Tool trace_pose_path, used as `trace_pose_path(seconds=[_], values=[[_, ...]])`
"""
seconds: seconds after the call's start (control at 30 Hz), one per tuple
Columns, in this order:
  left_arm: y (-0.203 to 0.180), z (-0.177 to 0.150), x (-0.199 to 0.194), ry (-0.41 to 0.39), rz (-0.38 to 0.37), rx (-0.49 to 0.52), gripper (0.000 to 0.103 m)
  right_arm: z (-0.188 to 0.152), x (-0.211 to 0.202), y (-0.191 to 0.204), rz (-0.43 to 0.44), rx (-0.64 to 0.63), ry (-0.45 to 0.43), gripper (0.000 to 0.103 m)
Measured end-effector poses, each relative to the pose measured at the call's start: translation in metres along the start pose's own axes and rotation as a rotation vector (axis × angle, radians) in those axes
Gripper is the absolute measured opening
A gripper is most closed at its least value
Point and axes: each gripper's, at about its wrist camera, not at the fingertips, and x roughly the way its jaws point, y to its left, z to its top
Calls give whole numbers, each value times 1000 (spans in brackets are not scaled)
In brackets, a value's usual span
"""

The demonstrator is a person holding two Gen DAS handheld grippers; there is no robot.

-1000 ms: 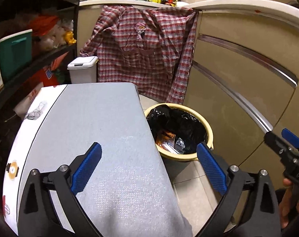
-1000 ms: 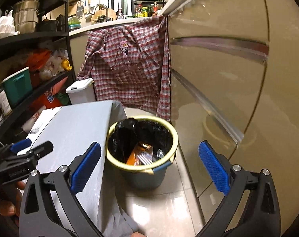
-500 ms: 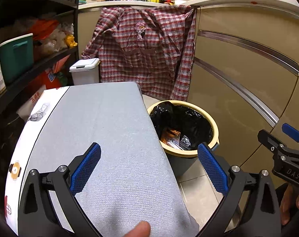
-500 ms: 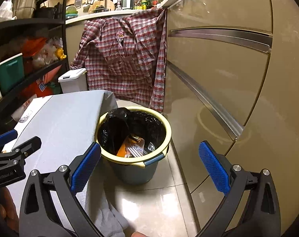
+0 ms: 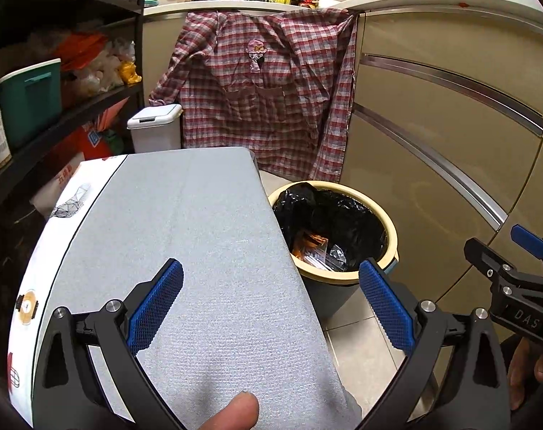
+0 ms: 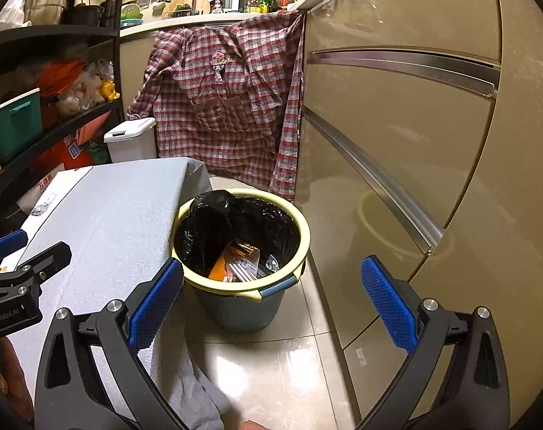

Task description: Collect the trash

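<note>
A yellow-rimmed bin (image 5: 390,240) with a black liner stands on the floor beside the cloth-covered table; it also shows in the right wrist view (image 6: 303,229). Orange and white wrappers (image 6: 235,261) lie inside it, also seen in the left wrist view (image 5: 312,247). My left gripper (image 5: 269,304) is open and empty above the table's near right edge. My right gripper (image 6: 271,301) is open and empty, above the floor in front of the bin. Each gripper shows at the edge of the other's view.
A grey cloth covers the table (image 5: 185,222). A plaid shirt (image 5: 268,86) hangs from the counter behind. A small white lidded bin (image 5: 155,127) stands at the back. Dark shelves (image 5: 56,114) with boxes run along the left. Beige cabinet fronts (image 6: 415,136) line the right.
Both grippers have drawn back and risen a little from the bin, staying open. A thumb tip has come into the bottom of the left wrist view.
</note>
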Motion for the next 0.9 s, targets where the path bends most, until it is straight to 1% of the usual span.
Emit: trace_pose_path(seconds=[0.9], values=[[-4,-2,2,14,6,1,95,0,1,-3,-3,-2,-6,98]])
